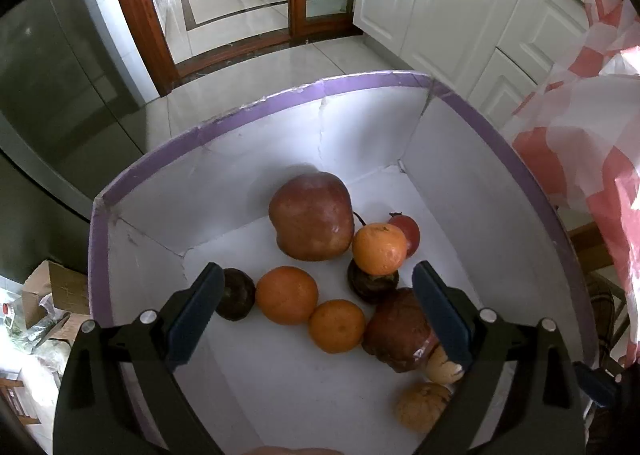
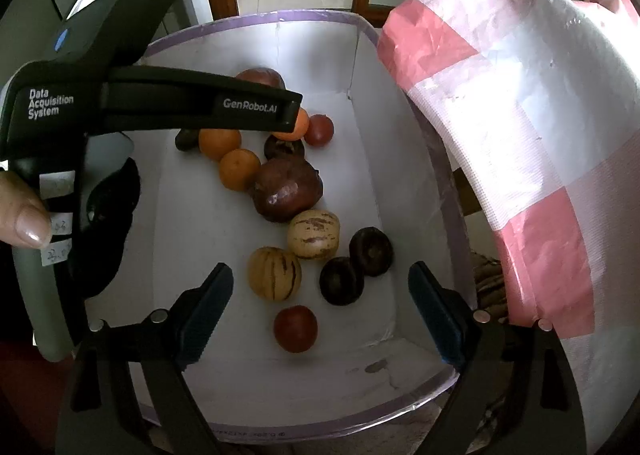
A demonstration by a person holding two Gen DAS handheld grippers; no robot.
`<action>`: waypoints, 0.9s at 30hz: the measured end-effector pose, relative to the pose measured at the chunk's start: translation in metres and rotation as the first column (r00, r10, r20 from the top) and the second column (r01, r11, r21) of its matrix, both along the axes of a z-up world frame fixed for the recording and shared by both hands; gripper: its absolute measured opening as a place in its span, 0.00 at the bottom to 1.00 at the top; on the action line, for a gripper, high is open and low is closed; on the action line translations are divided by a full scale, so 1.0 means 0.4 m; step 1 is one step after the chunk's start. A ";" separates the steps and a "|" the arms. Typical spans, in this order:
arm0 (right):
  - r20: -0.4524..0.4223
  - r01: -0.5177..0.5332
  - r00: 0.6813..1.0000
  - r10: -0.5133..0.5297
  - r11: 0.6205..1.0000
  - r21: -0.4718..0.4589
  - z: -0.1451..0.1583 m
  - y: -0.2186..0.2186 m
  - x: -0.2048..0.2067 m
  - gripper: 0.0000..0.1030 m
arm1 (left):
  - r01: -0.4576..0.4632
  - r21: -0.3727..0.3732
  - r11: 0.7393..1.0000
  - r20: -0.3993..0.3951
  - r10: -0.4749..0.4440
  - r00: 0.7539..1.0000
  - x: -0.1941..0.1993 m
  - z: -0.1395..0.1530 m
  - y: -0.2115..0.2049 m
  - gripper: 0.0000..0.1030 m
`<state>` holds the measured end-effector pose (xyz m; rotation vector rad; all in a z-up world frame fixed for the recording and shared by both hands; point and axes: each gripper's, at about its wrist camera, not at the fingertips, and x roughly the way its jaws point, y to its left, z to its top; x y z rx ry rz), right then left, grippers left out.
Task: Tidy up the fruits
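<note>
Hovering both the left gripper (image 1: 316, 309) and right gripper (image 2: 320, 311) with jaws spread and empty, you have every fruit unsorted in the white box (image 2: 404, 183), nothing lifted out yet.

- The white box (image 2: 404, 191) is open at the top, so a tool can enter from above.
- Inside the box, the fruits lie in a loose chain from the far wall to the near part: big red apple (image 1: 311, 216), oranges (image 1: 286, 294), dark pomegranate (image 2: 287, 189), striped melons (image 2: 274, 273).
- The floor along the left wall of the box is bare.
- The near end of the box has only one small red fruit (image 2: 295, 328); around it is free room.
- The pink checked plastic sheet (image 2: 520, 115) hangs just beside the right wall of the box.
- The left tool (image 1: 316, 311) hangs open above the far part of the box.
</note>
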<state>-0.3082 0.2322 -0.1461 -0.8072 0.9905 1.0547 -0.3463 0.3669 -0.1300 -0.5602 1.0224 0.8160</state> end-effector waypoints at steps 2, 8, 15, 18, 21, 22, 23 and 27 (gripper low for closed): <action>-0.001 0.000 1.000 0.000 1.000 -0.002 0.000 0.000 0.000 0.84 | 0.001 -0.003 1.000 -0.001 -0.001 1.000 0.001 -0.002 0.001 0.92; -0.003 0.000 1.000 0.000 1.000 -0.005 -0.001 -0.002 0.000 0.84 | 0.006 -0.005 1.000 -0.002 -0.006 1.000 0.001 -0.001 0.005 0.93; -0.007 0.002 1.000 -0.002 1.000 -0.009 -0.003 -0.001 0.000 0.84 | 0.010 -0.009 1.000 -0.005 -0.010 1.000 0.003 -0.003 0.010 0.92; -0.008 0.003 1.000 -0.003 1.000 -0.012 -0.002 -0.001 0.000 0.84 | 0.011 -0.010 1.000 -0.005 -0.011 1.000 0.004 -0.004 0.011 0.93; -0.009 0.002 1.000 -0.002 1.000 -0.014 -0.002 -0.002 -0.001 0.84 | 0.011 -0.010 1.000 -0.006 -0.011 1.000 0.004 -0.005 0.012 0.93; -0.009 0.002 1.000 -0.002 1.000 -0.014 -0.002 -0.002 -0.001 0.84 | 0.012 -0.010 1.000 -0.006 -0.012 1.000 0.004 -0.005 0.013 0.93; -0.009 0.002 1.000 -0.002 1.000 -0.014 -0.002 -0.002 -0.001 0.84 | 0.012 -0.011 1.000 -0.007 -0.012 1.000 0.004 -0.006 0.014 0.92; -0.009 0.002 1.000 -0.002 1.000 -0.014 -0.002 -0.002 -0.001 0.84 | 0.013 -0.013 1.000 -0.009 -0.014 1.000 0.003 -0.008 0.019 0.92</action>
